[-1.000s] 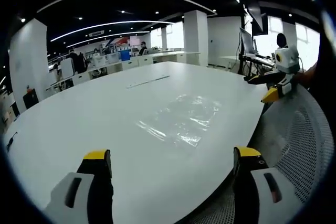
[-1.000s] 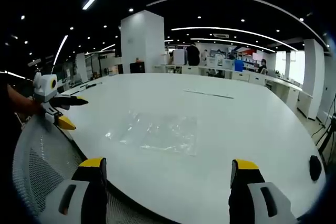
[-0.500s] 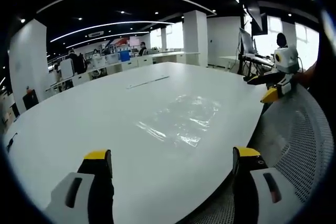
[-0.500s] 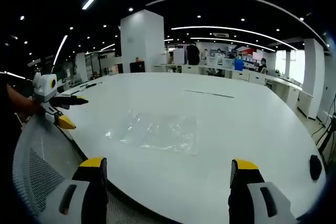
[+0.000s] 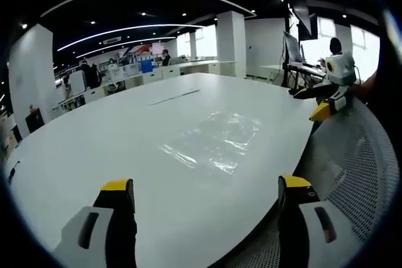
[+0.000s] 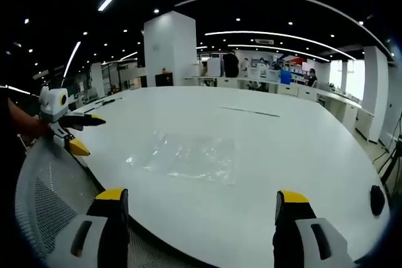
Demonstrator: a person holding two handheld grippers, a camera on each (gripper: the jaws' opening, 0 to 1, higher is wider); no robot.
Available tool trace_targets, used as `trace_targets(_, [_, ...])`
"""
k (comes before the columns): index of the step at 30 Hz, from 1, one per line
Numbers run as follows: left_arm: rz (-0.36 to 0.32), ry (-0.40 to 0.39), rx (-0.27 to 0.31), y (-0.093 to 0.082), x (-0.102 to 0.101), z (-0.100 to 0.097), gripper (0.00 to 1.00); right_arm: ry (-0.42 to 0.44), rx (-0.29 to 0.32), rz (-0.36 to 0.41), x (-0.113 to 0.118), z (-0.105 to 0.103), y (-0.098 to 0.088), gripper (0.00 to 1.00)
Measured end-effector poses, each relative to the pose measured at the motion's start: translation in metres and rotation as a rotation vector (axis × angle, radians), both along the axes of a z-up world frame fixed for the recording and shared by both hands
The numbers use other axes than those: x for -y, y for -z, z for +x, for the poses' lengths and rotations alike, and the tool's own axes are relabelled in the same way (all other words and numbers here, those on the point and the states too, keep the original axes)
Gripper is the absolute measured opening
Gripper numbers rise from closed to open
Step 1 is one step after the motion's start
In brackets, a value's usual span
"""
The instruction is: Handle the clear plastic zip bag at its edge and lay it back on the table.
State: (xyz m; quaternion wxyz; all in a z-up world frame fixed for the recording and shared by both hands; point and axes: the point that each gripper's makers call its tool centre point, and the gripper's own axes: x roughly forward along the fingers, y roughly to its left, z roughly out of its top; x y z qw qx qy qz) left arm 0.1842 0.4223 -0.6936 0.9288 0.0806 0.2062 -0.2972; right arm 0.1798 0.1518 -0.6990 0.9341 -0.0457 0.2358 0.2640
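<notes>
The clear plastic zip bag [image 5: 215, 140] lies flat and crinkled on the big white table [image 5: 113, 136], well ahead of my left gripper [image 5: 207, 202], which is open and holds nothing. In the right gripper view the same bag [image 6: 188, 156] rests on the table [image 6: 301, 149] in front of my right gripper [image 6: 198, 208], also open with nothing between its jaws. The right gripper [image 5: 321, 100] appears at the right edge of the left gripper view, off the table's rim. The left gripper [image 6: 70, 131] appears at the left of the right gripper view, jaws apart.
A white mesh chair back [image 5: 361, 174] stands close to the table's edge, also seen in the right gripper view as the chair [image 6: 50, 199]. A thin strip [image 6: 250, 112] lies farther out on the table. A dark object [image 6: 377, 200] sits at the right rim. Desks and people stand far behind.
The left gripper view has shifted very slightly; the bag and both grippers stay where they were.
</notes>
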Motion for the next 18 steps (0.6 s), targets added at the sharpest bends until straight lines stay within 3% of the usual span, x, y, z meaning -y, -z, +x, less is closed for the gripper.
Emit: trace_targets(18, [0.011,0.01,0.001,0.0017,0.0006,-0.0005,0.94,-0.002,-0.002,0.0,0.0002,0.0,0.0007,0.98])
